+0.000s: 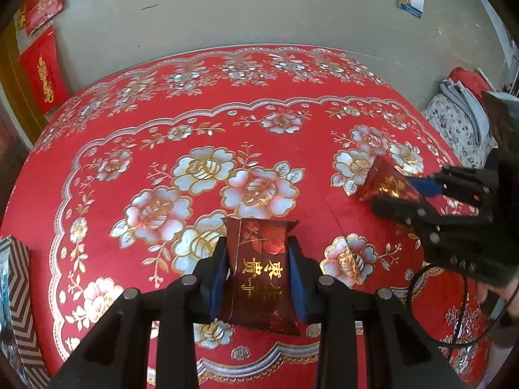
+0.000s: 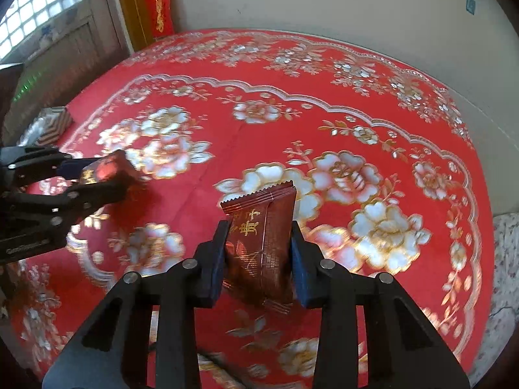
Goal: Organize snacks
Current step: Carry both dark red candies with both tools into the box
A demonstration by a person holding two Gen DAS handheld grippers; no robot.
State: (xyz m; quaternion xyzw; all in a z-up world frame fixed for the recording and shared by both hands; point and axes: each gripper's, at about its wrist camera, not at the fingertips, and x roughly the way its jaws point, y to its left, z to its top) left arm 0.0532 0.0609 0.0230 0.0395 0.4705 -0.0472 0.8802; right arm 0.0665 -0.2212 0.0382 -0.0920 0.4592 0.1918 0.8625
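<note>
My left gripper [image 1: 258, 259] is shut on a dark red snack packet [image 1: 259, 275] with gold characters and a rose, held above the red flowered tablecloth [image 1: 162, 103]. My right gripper [image 2: 259, 243] is shut on a second dark red snack packet [image 2: 262, 246] with a crimped top edge. In the left wrist view the right gripper [image 1: 402, 191] comes in from the right edge with its packet [image 1: 386, 184]. In the right wrist view the left gripper [image 2: 97, 178] comes in from the left edge with its packet [image 2: 107, 170].
A box with a brown and white zigzag pattern [image 1: 16, 291] stands at the table's left edge; it also shows in the right wrist view [image 2: 53, 123]. A grey wall [image 1: 227, 6] runs behind the table. Folded flowered cloth [image 1: 454, 123] lies off the right side.
</note>
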